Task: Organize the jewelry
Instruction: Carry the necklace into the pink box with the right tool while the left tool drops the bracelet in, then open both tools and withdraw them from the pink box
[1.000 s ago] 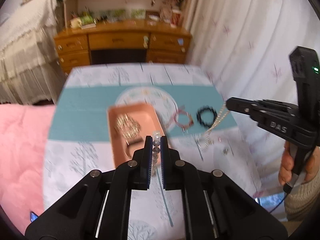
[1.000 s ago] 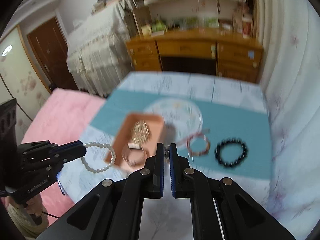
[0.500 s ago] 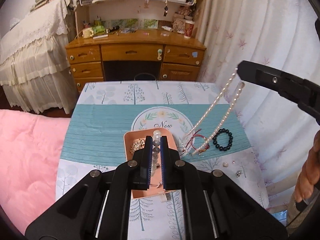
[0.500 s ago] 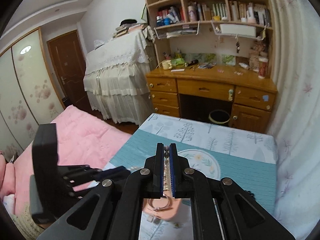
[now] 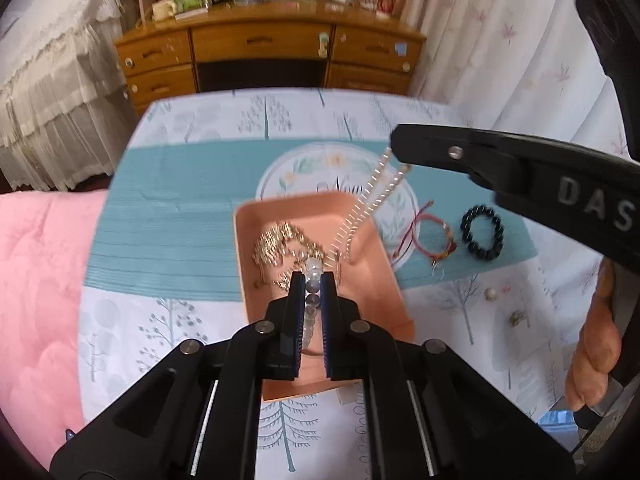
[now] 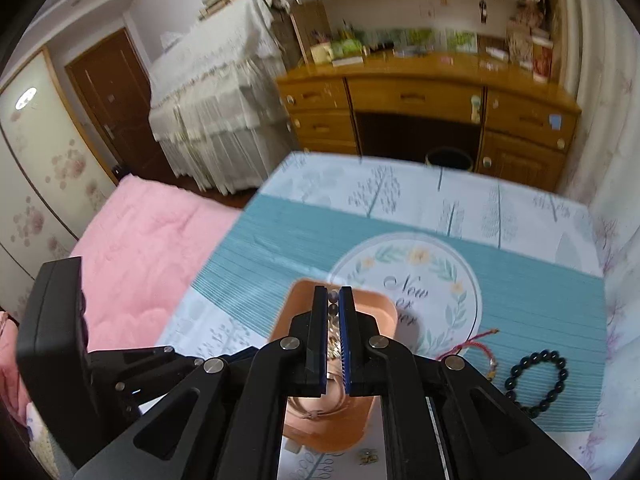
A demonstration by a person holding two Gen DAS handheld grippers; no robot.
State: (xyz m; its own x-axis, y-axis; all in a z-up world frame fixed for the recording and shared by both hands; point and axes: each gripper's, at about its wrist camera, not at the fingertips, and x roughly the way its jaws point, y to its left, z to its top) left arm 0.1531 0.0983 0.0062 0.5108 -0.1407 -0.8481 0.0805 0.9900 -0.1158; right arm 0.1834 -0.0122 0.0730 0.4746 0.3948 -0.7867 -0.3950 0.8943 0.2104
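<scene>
A pink tray (image 5: 262, 220) lies on the table mat and holds a heap of gold chains (image 5: 280, 246). My left gripper (image 5: 311, 277) hangs low over the tray, shut on a bracelet of pale beads (image 5: 312, 269). From the right, my right gripper (image 5: 398, 144) is shut on a pearl necklace (image 5: 360, 216), whose lower end hangs down into the tray. In the right wrist view the right gripper (image 6: 333, 291) pinches the strand above the tray (image 6: 384, 312), with the left gripper (image 6: 160, 364) low at the left.
A red string bracelet (image 5: 434, 232) and a black bead bracelet (image 5: 482, 234) lie on the teal mat right of the tray. Small earrings (image 5: 490, 293) lie nearer the table's right edge. A pink bed (image 5: 36, 280) adjoins the table's left side; a wooden desk (image 5: 264, 44) stands behind.
Both grippers have come down toward the tray. The pearl necklace, which dangled over the mat beside the tray, now hangs into the tray. Both grips are unchanged.
</scene>
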